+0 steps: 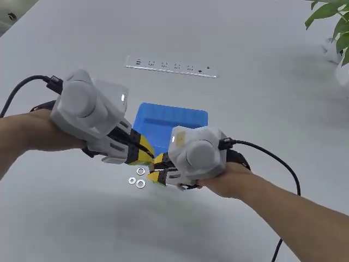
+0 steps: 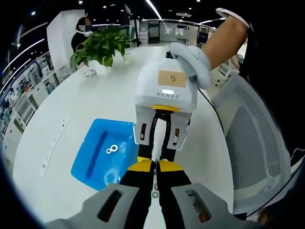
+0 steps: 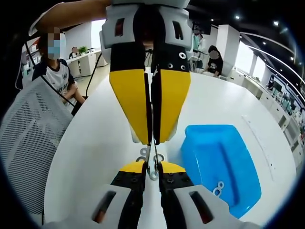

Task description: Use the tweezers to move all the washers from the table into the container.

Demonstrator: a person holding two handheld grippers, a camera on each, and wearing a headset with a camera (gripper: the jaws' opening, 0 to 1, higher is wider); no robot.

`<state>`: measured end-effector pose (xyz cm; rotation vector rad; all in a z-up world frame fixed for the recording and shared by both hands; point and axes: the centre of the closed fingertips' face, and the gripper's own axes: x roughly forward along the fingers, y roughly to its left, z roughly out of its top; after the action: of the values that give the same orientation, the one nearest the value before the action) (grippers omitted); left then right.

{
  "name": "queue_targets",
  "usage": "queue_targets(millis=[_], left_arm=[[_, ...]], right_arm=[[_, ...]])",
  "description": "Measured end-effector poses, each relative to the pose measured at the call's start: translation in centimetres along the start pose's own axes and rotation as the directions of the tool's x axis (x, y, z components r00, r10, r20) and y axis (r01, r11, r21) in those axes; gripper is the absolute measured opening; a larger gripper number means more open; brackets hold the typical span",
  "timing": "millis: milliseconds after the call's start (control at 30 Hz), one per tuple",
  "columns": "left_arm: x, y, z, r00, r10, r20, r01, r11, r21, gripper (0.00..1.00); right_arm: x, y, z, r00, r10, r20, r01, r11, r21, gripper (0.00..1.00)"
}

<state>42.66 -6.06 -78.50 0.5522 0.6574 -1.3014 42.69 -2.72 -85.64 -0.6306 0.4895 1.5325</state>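
- A white counter seen from the head view; two hands meet at the centre of the frame, each holding a hand-held gripper, tips pointed toward each other
- The left hand-held gripper comes in from the left of the frame, the right hand-held gripper from the lower right; their yellow jaw tips almost meet
- In the right gripper view, the left hand-held gripper hangs from the top of the frame, its yellow jaws drawn nearly together; thin metal tweezers run down the slit between them, clamped there
- The tweezers' lower end reaches between the right hand-held gripper's own jaws at the bottom centre, which stand only a narrow gap apart; whether they press on the tweezers cannot be told
- Three loose washers lie on the counter just below and left of the jaw tips in the head view; in the right gripper view one sits right at the tweezers' end
- A blue container sits just above the grippers at the centre of the frame; a pair of washers already lies inside it
- A white power strip lies toward the top centre; a green plant fills the upper right corner
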Motion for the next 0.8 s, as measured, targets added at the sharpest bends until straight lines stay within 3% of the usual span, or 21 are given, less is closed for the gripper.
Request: queue_targets(millis=[800], left_arm=[[0.57, 0.27, -0.26, 1.0000, -0.004, 0.002, 0.004, 1.000, -0.007, 0.05]], right_arm=[[0.45, 0.06, -0.63, 0.9998, 0.017, -0.004, -0.017, 0.999, 0.027, 0.12]])
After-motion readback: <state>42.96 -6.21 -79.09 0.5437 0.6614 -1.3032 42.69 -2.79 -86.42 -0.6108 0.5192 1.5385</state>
